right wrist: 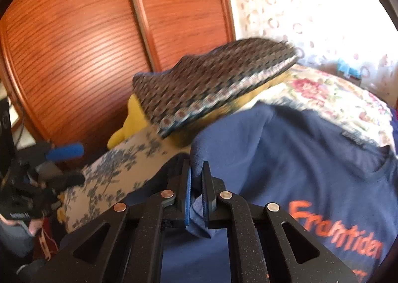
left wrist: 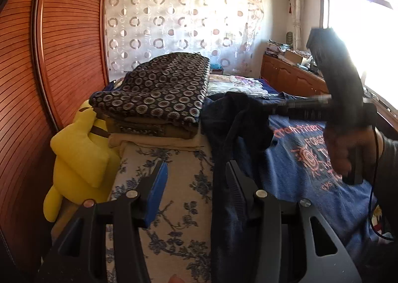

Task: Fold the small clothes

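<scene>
Slatted wooden wardrobe doors [left wrist: 62, 47], circle-patterned curtain [left wrist: 179, 22], bright window [left wrist: 360, 42], low wooden cabinet [left wrist: 293, 76].

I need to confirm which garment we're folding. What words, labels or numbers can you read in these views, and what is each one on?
"Frontiden": orange print on the blue T-shirt; its end is cut off, so the word may run on.
"FOR…", "T…": lines under it in the left wrist view, partly hidden by the hand.
Lower orange lines and the round logo: too blurred.
Small label near the T-shirt's collar: too small to read.
</scene>
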{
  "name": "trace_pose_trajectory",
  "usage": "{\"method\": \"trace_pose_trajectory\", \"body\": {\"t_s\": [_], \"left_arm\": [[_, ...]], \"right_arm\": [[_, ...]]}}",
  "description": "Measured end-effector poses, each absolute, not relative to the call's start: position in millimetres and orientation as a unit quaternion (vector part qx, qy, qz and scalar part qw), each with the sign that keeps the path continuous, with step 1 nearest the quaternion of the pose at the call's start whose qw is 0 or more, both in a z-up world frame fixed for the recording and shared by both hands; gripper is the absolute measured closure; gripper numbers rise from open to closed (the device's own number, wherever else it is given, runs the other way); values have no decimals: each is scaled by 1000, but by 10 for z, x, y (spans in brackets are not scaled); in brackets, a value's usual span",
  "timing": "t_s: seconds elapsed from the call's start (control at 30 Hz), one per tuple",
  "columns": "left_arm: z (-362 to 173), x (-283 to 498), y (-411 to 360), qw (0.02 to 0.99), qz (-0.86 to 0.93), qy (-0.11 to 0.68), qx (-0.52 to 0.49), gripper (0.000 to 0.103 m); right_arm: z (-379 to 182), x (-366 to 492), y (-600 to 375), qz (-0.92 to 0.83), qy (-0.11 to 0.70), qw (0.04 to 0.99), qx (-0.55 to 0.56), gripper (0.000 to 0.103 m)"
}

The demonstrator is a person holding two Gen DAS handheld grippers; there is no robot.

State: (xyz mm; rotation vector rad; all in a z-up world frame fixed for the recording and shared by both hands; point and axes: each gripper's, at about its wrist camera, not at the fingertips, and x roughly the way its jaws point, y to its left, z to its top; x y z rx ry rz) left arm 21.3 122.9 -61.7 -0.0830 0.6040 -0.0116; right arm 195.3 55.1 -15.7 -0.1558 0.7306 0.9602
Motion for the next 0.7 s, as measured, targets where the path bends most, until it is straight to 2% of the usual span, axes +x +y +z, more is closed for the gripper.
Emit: {"method": "trace_pose_trajectory", "body": {"t_s": [0.23, 0.43, 0.47, 0.5, 0.57, 0.7], "left_arm": [[-648, 232, 1129, 952, -17, 304, -38, 55], [-674, 271, 1058, 950, -22, 309, -33, 55], [-681, 278, 1044, 950, -24, 310, -33, 55], [-685, 285, 1029, 950, -25, 310, -32, 55], [-705, 309, 1019, 949, -26, 313, -31, 55], [-738, 338, 992, 946, -26, 321, -29, 55]], "right_arm": [[42, 2182, 299, 420, 340, 839, -58, 98], [57, 2440, 127, 304, 337, 887, -85, 98], [42, 2475, 117, 293, 339, 889, -94, 93], [20, 2501, 101, 280, 343, 890, -103, 70], [-12, 2524, 18, 265, 347, 894, -103, 47], [-85, 2428, -78, 279, 351, 889, -97, 47]]}}
